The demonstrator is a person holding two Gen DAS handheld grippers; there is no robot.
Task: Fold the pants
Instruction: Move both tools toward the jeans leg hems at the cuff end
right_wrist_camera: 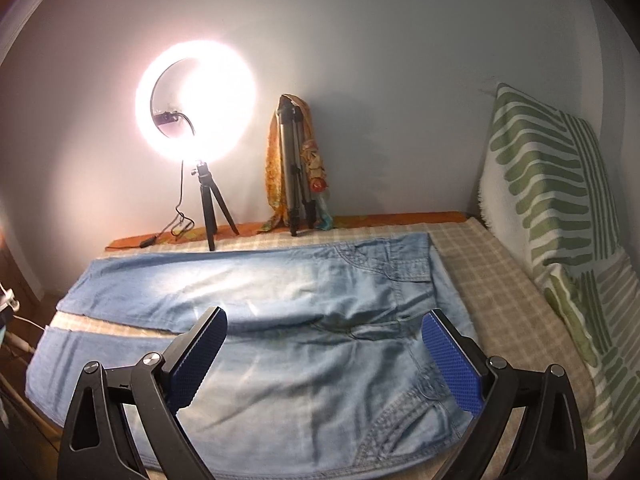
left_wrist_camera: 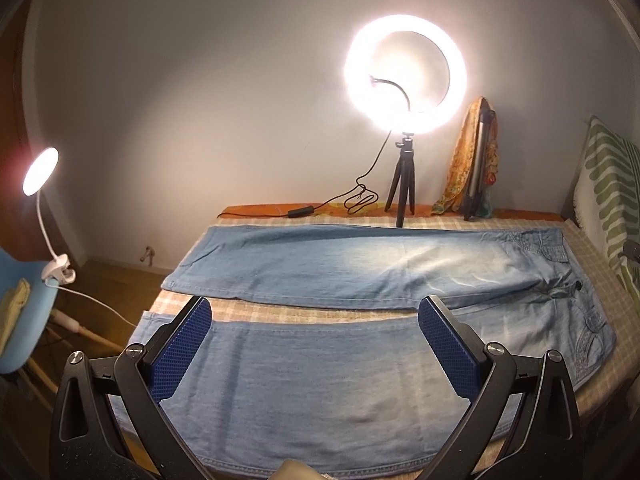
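Light blue denim pants [left_wrist_camera: 340,264] lie flat on a checked bed cover [left_wrist_camera: 280,312], legs spread apart and pointing left, waist at the right. My left gripper [left_wrist_camera: 314,312] hovers open above the near leg [left_wrist_camera: 320,376], its blue pads wide apart and holding nothing. In the right wrist view the same pants [right_wrist_camera: 280,292] show their waist and embroidered pocket [right_wrist_camera: 404,412]. My right gripper [right_wrist_camera: 324,320] stands open over the hip area near the crotch, empty.
A lit ring light on a small tripod [left_wrist_camera: 404,184] and a folded tripod draped with an orange scarf [left_wrist_camera: 476,160] stand at the bed's far edge by the wall. Green-striped pillows [right_wrist_camera: 560,200] lean at the right. A clip lamp [left_wrist_camera: 40,172] and blue chair [left_wrist_camera: 24,312] stand at the left.
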